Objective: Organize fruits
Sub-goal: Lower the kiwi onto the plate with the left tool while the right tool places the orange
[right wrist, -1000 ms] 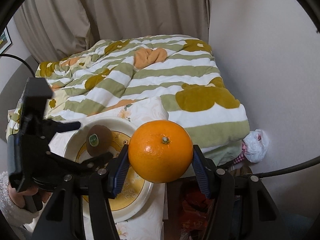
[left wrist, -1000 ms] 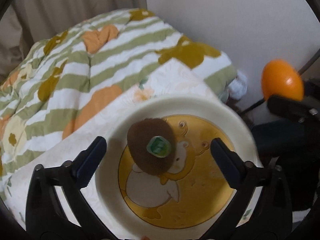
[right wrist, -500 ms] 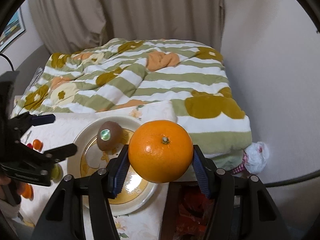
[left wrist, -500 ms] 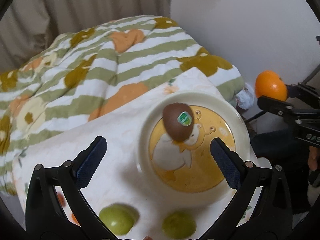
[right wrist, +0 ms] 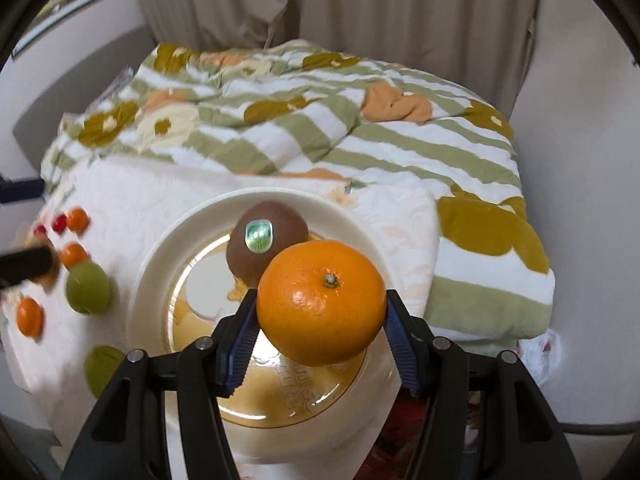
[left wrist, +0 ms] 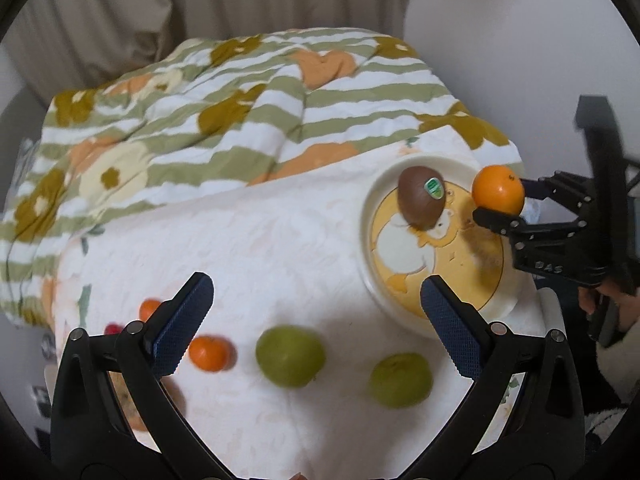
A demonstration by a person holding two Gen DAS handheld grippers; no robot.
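A cream plate point(left wrist: 370, 216) point(right wrist: 160, 256) with a yellow duck picture sits on a white cloth; a brown kiwi point(left wrist: 420, 202) point(right wrist: 266, 240) with a green sticker lies on it. My right gripper point(right wrist: 320, 316) point(left wrist: 500, 204) is shut on a big orange point(right wrist: 322, 300) point(left wrist: 498, 194) and holds it just above the plate's right side. My left gripper point(left wrist: 316, 312) hangs open over the cloth with nothing between its fingers. Below it lie two green fruits point(left wrist: 290, 354) point(left wrist: 400, 378) and a small orange one point(left wrist: 208, 352).
More small orange point(right wrist: 30, 316) and red point(right wrist: 59, 222) fruits lie at the cloth's left end. A striped quilt point(left wrist: 224, 104) covers the bed behind. The cloth drops off right of the plate, where a hand point(left wrist: 612, 300) grips the right tool. Wall and curtains stand behind.
My left gripper pulled back and left from the plate, bringing the green and small orange fruits into view. The right gripper carried the orange from beyond the edge to over the plate.
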